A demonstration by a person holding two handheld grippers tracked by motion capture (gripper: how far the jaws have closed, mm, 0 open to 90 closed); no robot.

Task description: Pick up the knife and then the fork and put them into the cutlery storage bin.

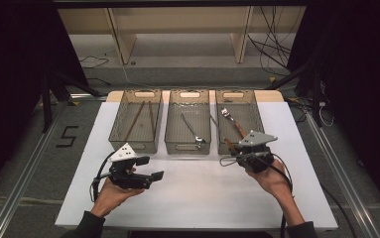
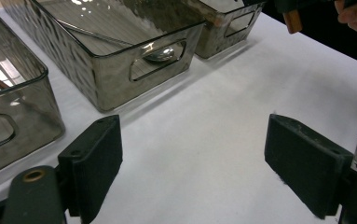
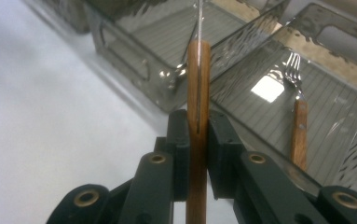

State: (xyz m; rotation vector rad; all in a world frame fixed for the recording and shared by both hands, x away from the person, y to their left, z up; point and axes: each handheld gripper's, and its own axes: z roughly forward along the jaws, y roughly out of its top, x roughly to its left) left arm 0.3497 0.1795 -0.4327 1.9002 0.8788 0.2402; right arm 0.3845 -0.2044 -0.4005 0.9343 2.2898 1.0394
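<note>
The work here is sorting cutlery into three clear bins that sit in a row at the far edge of the counter (image 1: 187,198).

The right gripper (image 3: 197,140) has its jaws clenched on the wooden handle (image 3: 197,93) of a piece of cutlery. A thin metal part runs up from the handle, but its tip is out of sight, so it may be a knife or a fork. In the high view the right gripper (image 1: 239,154) sits at the near edge of the right bin (image 1: 259,106). That bin already has a fork (image 3: 296,93) with a wooden handle lying in it.

The left gripper (image 2: 192,158) has its jaws released, wide apart, with nothing between them. It hangs over the bare counter near the left front corner, just in front of the left bin (image 1: 115,124). The middle bin (image 2: 115,70) has a spoon (image 2: 161,54) in it, and the left bin has long brown sticks (image 1: 135,119).

The step in hand looks like carrying the held piece to its bin. Next, the right hand needs to find the bin with the same kind of thing, hold the piece low over it, and let go gently so it lands flat inside.
</note>
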